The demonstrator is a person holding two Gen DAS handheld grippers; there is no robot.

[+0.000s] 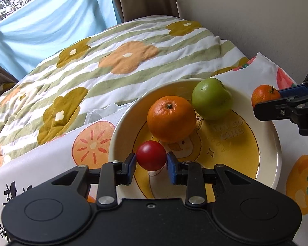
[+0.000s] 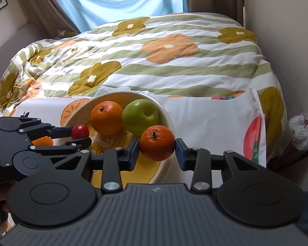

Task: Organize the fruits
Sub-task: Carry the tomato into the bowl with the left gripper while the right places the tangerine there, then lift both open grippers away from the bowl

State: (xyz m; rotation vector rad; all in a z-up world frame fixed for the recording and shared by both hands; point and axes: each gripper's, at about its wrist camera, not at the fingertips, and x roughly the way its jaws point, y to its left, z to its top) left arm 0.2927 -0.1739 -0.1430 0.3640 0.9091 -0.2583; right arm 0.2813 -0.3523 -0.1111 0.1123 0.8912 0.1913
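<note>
A cream bowl (image 1: 267,170) with a yellow cartoon bottom holds a large orange (image 1: 171,119) and a green apple (image 1: 211,98). My left gripper (image 1: 151,160) is shut on a small red fruit (image 1: 151,155) and holds it over the bowl's near side. My right gripper (image 2: 157,149) is shut on a small mandarin (image 2: 157,142) above the bowl's right rim (image 2: 170,121). The mandarin (image 1: 264,95) also shows at the right of the left wrist view. The left gripper (image 2: 80,136) with the red fruit (image 2: 80,131) shows in the right wrist view.
The bowl stands on a white cloth (image 2: 205,114) printed with persimmons. Behind lies a striped floral quilt (image 2: 154,61) on a bed, with blue curtains (image 2: 121,0) beyond. Another orange fruit (image 2: 43,141) lies left of the bowl. A plastic bag (image 2: 302,131) hangs at right.
</note>
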